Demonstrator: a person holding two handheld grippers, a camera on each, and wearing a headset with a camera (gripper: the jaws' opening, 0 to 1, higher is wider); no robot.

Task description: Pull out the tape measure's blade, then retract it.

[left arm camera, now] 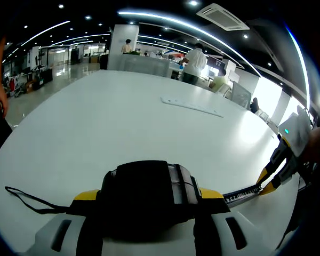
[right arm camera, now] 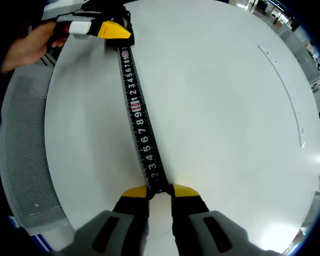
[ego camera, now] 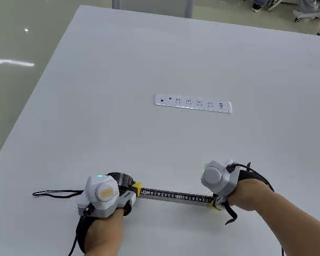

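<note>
- Tape measure case (ego camera: 122, 181) sits near the front edge of the white table (ego camera: 149, 58). The left gripper (left arm camera: 148, 196) clamps it across its black body, one yellow-tipped jaw pressed to each side. That hold looks meant to anchor the case against the pull.
- From the case's mouth the blade (right arm camera: 137, 109) runs flat and straight along the tabletop, numerals up, to the right gripper (right arm camera: 159, 191). This gripper's jaws are pinched together on the blade's free end, where the lowest numbers lie. Gripping the very tip keeps the pull in line with the case, so the blade should not twist or buckle.
- A modest length is out, so the pull-out step seems to be in hand, and the retraction is not yet done.
- The case's black lanyard (ego camera: 53, 193) trails off on the side away from the blade, clear of its path.
- A white power strip (ego camera: 193, 103) lies well apart, toward the middle of the table. Nothing sits between the two grippers to catch the blade.
- The likely hazard is the spring: a tip let go all at once could whip back, so it probably needs guiding home.
</note>
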